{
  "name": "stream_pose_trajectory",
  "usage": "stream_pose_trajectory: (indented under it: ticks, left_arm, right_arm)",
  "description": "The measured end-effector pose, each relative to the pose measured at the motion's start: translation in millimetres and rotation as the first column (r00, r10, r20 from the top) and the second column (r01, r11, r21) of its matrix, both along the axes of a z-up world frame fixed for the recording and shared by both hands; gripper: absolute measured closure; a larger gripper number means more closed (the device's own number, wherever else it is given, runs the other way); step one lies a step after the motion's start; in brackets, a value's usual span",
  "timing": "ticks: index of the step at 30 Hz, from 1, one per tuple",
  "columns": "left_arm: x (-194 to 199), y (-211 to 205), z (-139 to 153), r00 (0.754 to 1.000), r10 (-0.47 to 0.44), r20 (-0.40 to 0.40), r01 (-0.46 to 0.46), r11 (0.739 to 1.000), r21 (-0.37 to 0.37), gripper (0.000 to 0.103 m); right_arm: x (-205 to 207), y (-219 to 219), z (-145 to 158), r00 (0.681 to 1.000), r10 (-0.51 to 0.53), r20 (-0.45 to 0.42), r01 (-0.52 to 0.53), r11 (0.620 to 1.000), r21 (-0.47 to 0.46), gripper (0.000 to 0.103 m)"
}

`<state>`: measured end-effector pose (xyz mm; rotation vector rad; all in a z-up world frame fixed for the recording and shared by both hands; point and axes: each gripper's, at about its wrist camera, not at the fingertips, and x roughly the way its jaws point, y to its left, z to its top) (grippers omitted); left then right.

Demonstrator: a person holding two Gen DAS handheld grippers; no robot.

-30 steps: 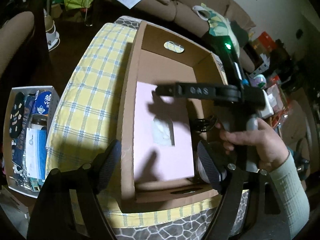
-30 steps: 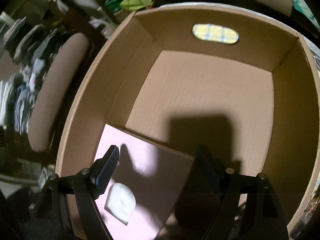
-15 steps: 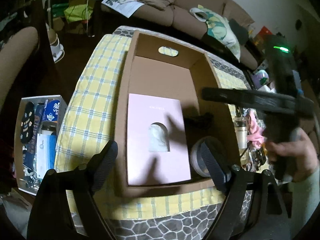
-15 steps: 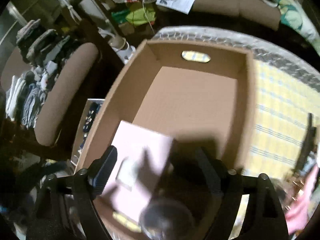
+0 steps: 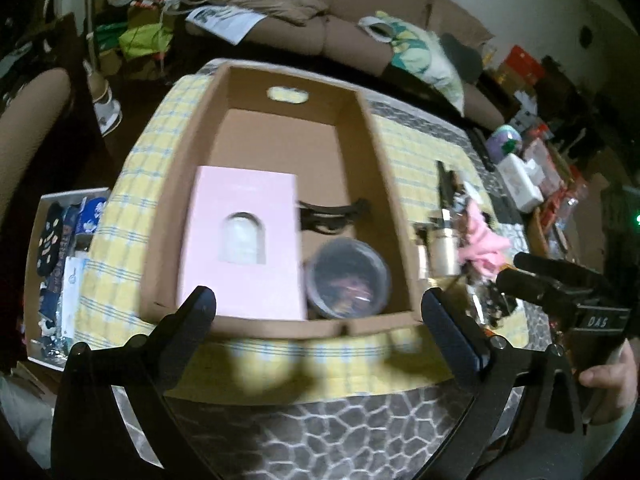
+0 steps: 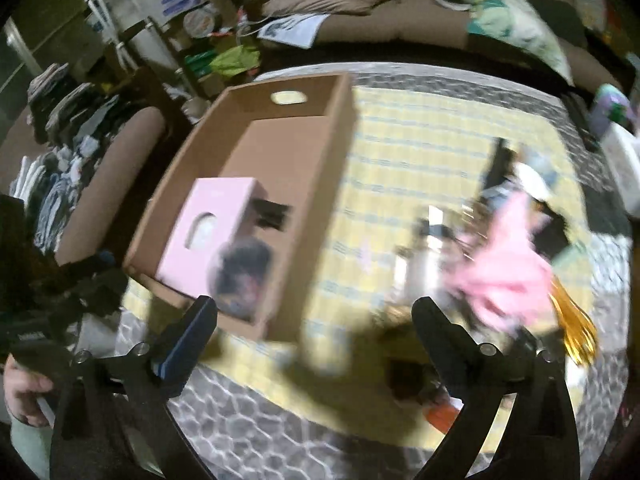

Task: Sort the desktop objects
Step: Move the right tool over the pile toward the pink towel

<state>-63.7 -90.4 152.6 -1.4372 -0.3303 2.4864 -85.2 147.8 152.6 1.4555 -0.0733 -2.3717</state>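
An open cardboard box [image 5: 372,136] stands on the yellow checked cloth. It holds a pink carton [image 5: 240,240], a round clear-lidded tub [image 5: 346,278] and a black hair clip [image 5: 332,214]. My left gripper [image 5: 318,304] hovers above the box's near wall, its jaws opening with nothing between them. My right gripper [image 6: 315,306] hangs over the cloth just right of the box [image 6: 320,168], jaws also opening and empty. To its right lies a blurred heap with a pink cloth [image 6: 504,264], a gold tassel [image 6: 572,328] and a small bottle [image 5: 440,248].
The checked cloth [image 5: 120,240] lies over a grey stone-pattern cover [image 5: 320,432] at the near edge. A floor bin of packets [image 5: 60,248] sits left of the table. A brown sofa [image 5: 340,20] runs along the back. A white box [image 5: 520,184] and clutter stand far right.
Both grippers drew back and up out of the box. The right one swung right, over the cloth toward the heap. Both sets of jaws spread wider.
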Motion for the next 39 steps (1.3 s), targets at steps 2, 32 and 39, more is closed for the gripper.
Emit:
stream_pose_trajectory:
  ticks: [2, 32, 39]
  left_arm:
    - [7, 19, 2, 1.0, -0.025, -0.011, 0.025, 1.0, 0.003, 0.0]
    - [-32, 228, -74, 0.96, -0.276, -0.045, 0.269, 0.956, -0.116, 0.0]
    - [-52, 242, -67, 0.949, -0.29, -0.121, 0.264, 0.945, -0.192, 0.0]
  right_arm:
    - [12, 18, 0, 1.0, -0.023, -0.019, 0.023, 1.0, 0.019, 0.001]
    - [13, 244, -60, 0.854, -0.518, -0.047, 0.499, 0.841, -0.208, 0.0]
    - [-5, 257, -75, 0.833, -0.553, -0.017, 0.533, 0.811, -0.239, 0.0]
